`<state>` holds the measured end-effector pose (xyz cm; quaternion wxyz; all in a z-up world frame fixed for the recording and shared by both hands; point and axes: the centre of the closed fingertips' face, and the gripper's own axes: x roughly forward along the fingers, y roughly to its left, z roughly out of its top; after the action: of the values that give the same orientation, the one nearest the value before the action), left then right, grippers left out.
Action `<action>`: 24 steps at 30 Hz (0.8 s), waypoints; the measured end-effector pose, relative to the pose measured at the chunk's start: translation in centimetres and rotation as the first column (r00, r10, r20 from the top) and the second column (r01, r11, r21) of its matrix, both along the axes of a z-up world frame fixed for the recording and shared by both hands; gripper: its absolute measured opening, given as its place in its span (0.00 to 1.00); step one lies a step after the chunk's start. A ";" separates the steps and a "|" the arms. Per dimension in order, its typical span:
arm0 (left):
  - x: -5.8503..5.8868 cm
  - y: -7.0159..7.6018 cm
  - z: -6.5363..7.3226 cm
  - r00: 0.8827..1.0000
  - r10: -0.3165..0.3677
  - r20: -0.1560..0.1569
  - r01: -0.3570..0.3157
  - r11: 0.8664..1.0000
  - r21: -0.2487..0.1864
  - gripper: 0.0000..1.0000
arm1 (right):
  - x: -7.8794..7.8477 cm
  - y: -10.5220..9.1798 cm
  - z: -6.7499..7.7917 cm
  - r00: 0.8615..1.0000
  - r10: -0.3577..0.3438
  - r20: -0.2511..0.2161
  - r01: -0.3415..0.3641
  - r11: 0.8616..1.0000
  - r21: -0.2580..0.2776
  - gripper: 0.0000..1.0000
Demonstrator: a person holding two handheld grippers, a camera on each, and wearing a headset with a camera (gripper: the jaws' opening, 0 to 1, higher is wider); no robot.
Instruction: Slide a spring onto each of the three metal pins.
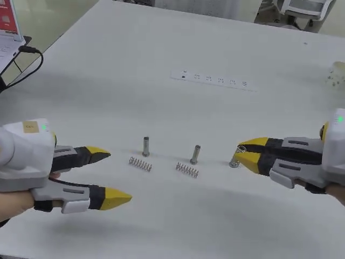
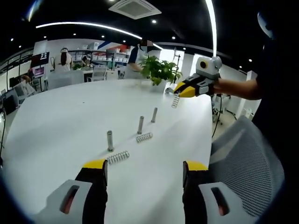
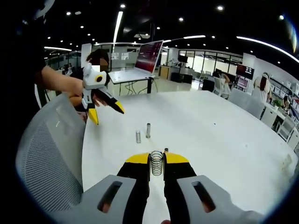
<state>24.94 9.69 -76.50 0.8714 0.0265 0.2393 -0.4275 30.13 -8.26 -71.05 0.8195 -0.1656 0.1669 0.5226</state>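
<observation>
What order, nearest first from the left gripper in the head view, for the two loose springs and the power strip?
1. Left spring, just ahead of the left gripper.
2. Other spring, by the middle pin.
3. Power strip, far back.

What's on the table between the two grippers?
Head view: left pin and middle pin upright, left spring and middle spring lying loose beside them; third pin by right gripper.

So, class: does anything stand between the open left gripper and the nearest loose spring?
Nothing visible does. Bare table lies between the left gripper and that spring; its pin stands just beyond it.
</observation>
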 end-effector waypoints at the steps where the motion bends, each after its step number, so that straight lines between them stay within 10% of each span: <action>1: 0.0 0.1 0.0 1.000 0.003 -0.002 -0.003 1.000 -0.001 0.62 | 0.1 -0.2 -0.1 1.000 -0.011 -0.002 0.011 1.000 0.000 0.08; 24: 0.5 1.7 -0.1 0.996 0.086 0.004 -0.086 0.996 -0.006 0.81 | 6.2 -3.9 -0.5 0.971 -0.239 -0.006 0.239 0.970 0.040 0.08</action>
<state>25.39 11.40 -76.60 0.8895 0.0145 0.2371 -0.3903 36.31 -12.11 -71.53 0.8797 -0.1273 0.1755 0.4233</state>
